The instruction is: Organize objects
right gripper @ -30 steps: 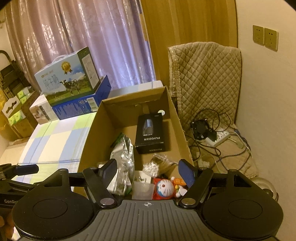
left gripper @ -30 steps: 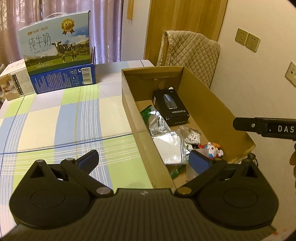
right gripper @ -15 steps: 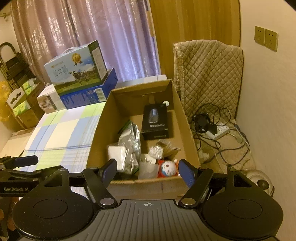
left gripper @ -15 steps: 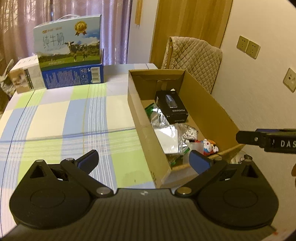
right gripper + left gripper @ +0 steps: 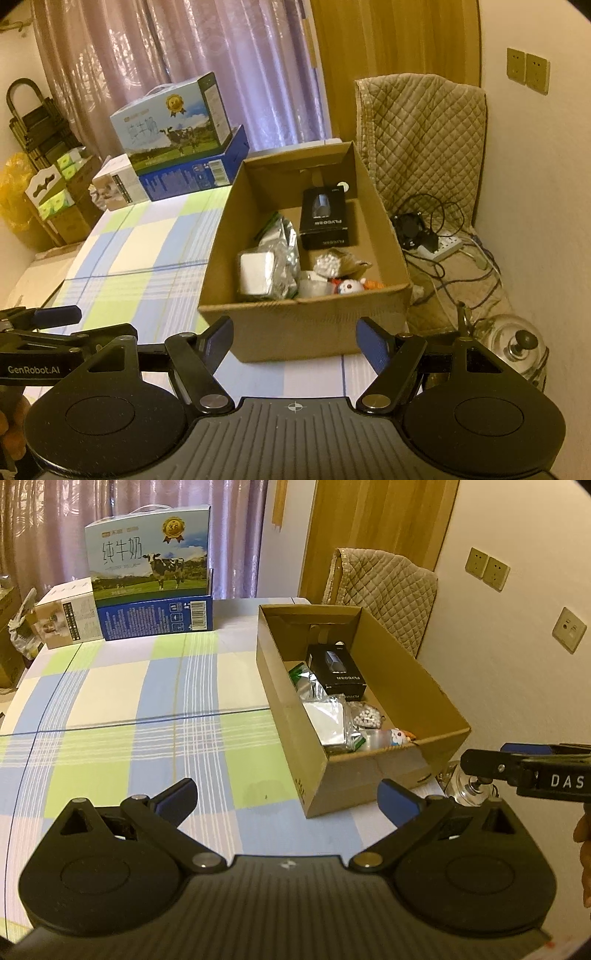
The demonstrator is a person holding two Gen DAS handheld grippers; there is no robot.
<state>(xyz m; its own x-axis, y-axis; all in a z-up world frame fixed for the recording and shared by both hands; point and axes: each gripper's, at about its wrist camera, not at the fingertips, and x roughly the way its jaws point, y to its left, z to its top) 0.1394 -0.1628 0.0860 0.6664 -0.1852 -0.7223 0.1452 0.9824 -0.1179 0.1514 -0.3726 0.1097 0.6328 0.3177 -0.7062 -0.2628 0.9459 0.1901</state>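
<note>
surface [image 5: 147, 709]: checked cloth | cardboard box [image 5: 295, 332] at right edge (filled) | milk carton [image 5: 151, 565] far end | both claws spread, empty

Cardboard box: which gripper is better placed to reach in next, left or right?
Right, probably. The right gripper is open and centred on the cardboard box, its contents straight ahead. The left gripper, also open, faces the checked tablecloth, with the box off to its right.

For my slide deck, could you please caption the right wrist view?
Open right gripper faces a cardboard box holding a black carton and foil bag.
</note>
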